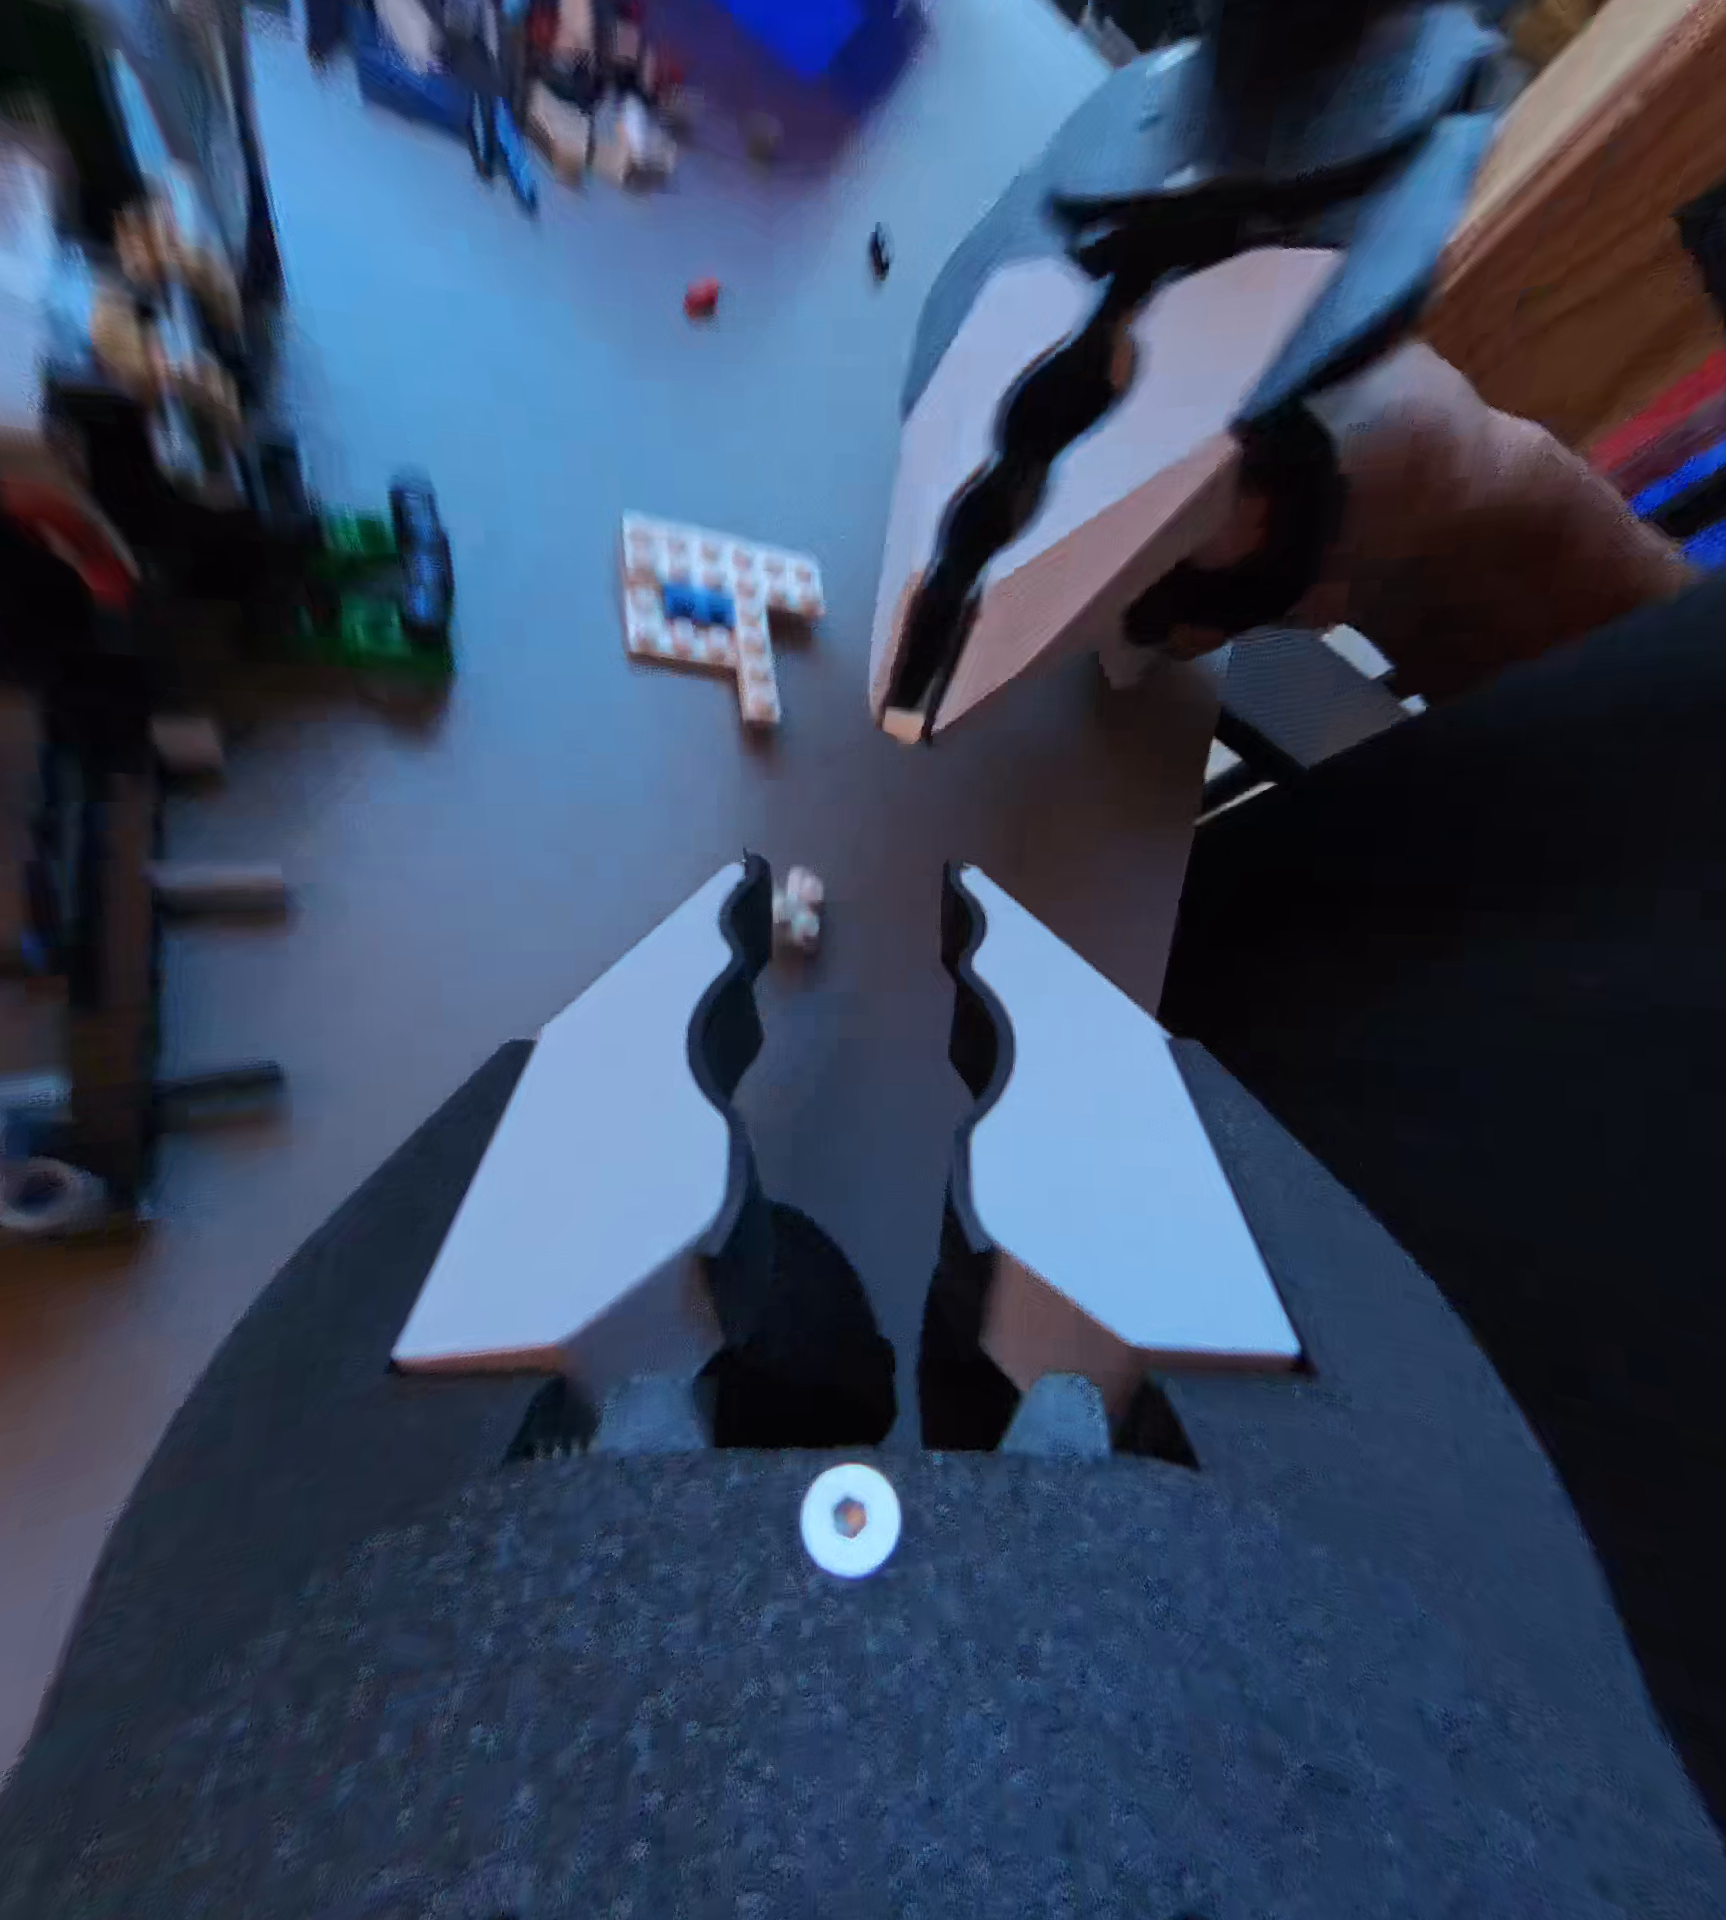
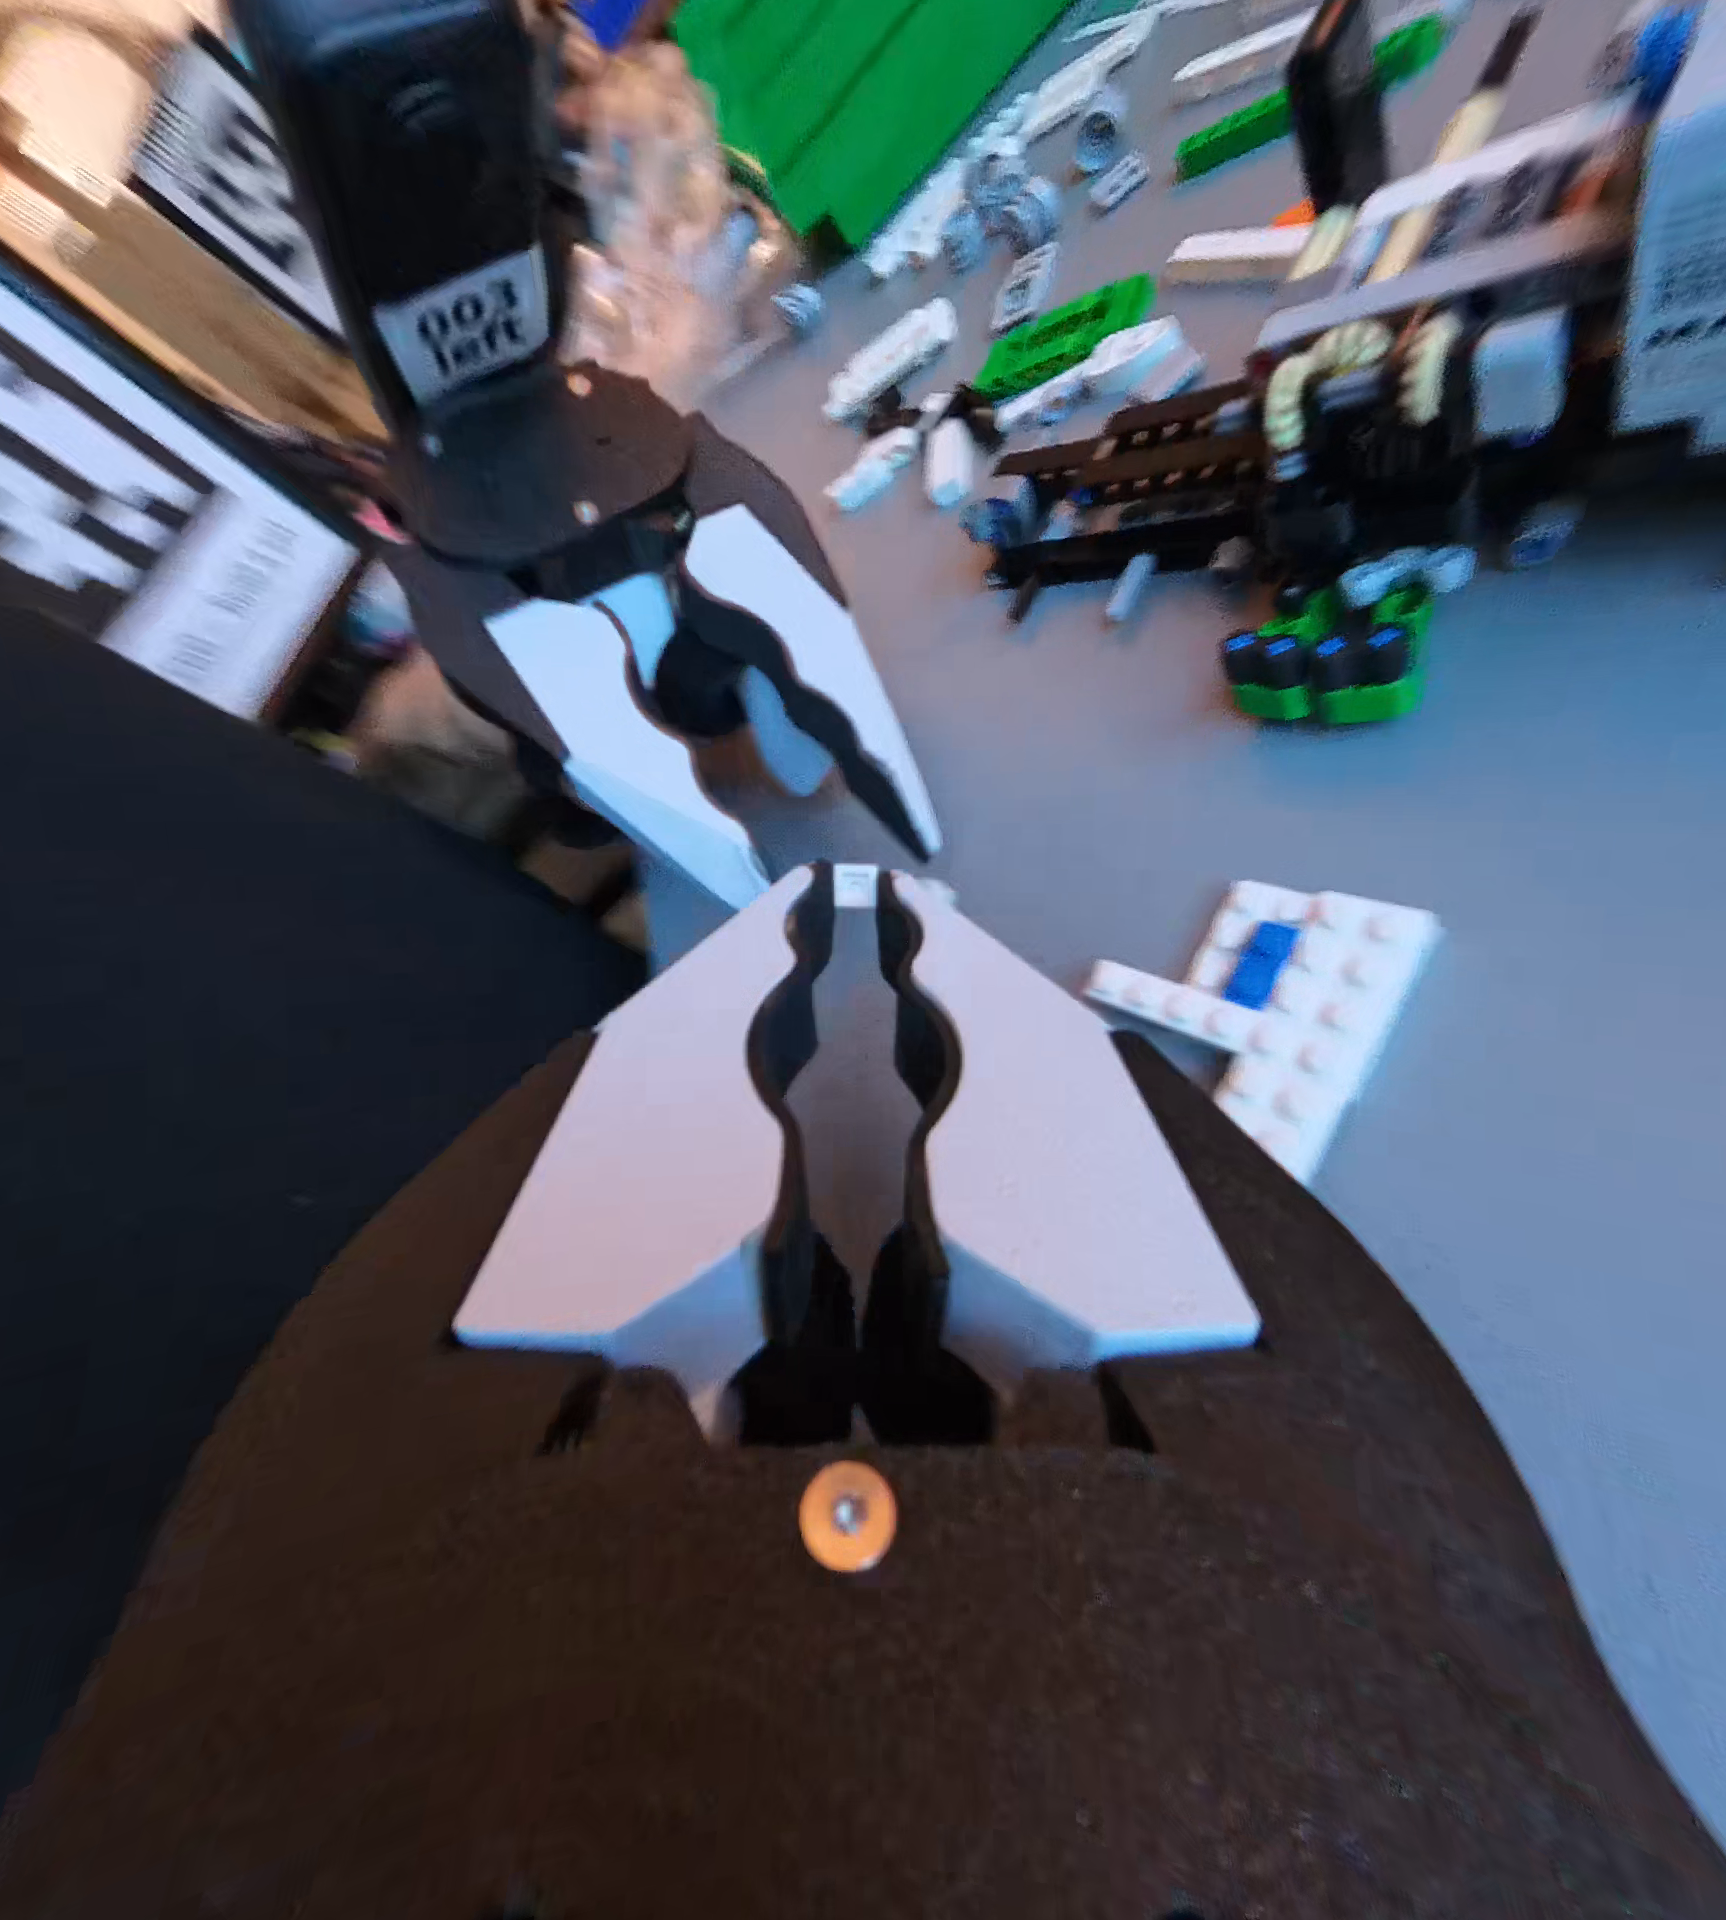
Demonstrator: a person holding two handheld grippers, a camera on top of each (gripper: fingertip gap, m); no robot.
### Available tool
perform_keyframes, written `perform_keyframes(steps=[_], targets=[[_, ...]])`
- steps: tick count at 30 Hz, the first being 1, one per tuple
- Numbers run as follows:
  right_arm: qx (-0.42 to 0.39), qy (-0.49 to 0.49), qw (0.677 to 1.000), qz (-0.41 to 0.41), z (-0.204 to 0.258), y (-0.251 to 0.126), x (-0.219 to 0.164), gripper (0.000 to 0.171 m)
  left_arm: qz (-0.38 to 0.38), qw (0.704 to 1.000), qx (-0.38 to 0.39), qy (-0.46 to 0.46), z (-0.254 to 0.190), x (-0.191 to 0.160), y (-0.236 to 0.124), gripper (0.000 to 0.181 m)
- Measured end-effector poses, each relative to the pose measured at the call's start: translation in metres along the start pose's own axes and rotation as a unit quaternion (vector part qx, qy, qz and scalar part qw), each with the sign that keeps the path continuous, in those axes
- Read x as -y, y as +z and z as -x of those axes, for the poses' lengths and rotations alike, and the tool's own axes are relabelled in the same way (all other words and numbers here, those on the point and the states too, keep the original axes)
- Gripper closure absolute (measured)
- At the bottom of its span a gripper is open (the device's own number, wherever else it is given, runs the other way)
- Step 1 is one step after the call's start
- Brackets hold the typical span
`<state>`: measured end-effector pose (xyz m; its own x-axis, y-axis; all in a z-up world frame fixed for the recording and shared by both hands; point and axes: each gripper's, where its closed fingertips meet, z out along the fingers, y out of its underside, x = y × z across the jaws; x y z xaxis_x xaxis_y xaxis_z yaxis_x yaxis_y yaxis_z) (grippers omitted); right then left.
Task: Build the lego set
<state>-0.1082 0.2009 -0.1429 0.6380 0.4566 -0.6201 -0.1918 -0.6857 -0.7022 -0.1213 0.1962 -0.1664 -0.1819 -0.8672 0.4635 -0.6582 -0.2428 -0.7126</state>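
My left gripper [image 1: 854,873] is open and empty, low over the grey table [image 1: 526,416]. A small white piece [image 1: 799,909] lies on the table just inside its left fingertip. Ahead lies a white plate assembly [image 1: 713,603] with a blue tile [image 1: 698,605] on it. My right gripper [image 2: 854,883] is shut on a small white brick [image 2: 854,885] at its tips. It also shows in the left wrist view [image 1: 906,717], to the right of the assembly. In the right wrist view the assembly [image 2: 1347,997] lies to the right, and a finger [image 2: 864,696] of the open left gripper hangs just beyond.
A green and black build [image 2: 1326,665], a dark brown build [image 2: 1139,488], loose white pieces [image 2: 900,348] and a large green plate [image 2: 859,104] lie farther back. A small red piece [image 1: 701,299] and a black one [image 1: 878,249] lie beyond the assembly. Boxes with black-and-white markers [image 2: 59,499] stand at the left. The grippers are tip to tip, or close to it. My right gripper's tips are some 15 cm from the small red piece [image 1: 701,299].
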Motion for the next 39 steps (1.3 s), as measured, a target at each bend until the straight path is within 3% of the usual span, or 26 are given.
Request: perform_keyframes(steps=[3,7,9,14,20,30,35,39], targets=[[0.104,0.100,0.989,-0.032,0.016,-0.002,0.012,0.164,-0.039,0.987,0.038,0.154,-0.012,0.021,-0.012,0.157],[0.208,0.155,0.966,-0.020,0.035,-0.005,0.014,0.164,-0.062,0.933,0.089,0.342,-0.025,0.039,-0.022,0.164],[0.228,0.164,0.960,-0.007,0.039,-0.005,0.013,0.164,-0.057,0.917,0.086,0.385,-0.030,0.041,-0.023,0.165],[0.243,0.163,0.956,0.023,0.045,-0.006,0.007,0.164,-0.038,0.912,0.035,0.408,-0.040,0.033,-0.019,0.175],[0.222,0.141,0.965,-0.022,0.037,-0.009,0.018,0.163,-0.083,0.930,0.059,0.352,-0.034,0.044,-0.017,0.176],[0.041,-0.041,0.994,-0.093,0.015,-0.014,0.033,0.154,-0.186,0.953,0.126,0.203,-0.021,0.057,-0.012,0.176],[-0.017,-0.223,0.974,-0.044,0.022,-0.022,0.021,0.150,-0.178,0.979,0.025,0.097,-0.030,0.049,-0.009,0.177],[-0.082,-0.385,0.919,0.007,0.026,-0.022,0.015,0.149,-0.120,0.991,-0.065,0.008,-0.031,0.039,-0.013,0.177]])
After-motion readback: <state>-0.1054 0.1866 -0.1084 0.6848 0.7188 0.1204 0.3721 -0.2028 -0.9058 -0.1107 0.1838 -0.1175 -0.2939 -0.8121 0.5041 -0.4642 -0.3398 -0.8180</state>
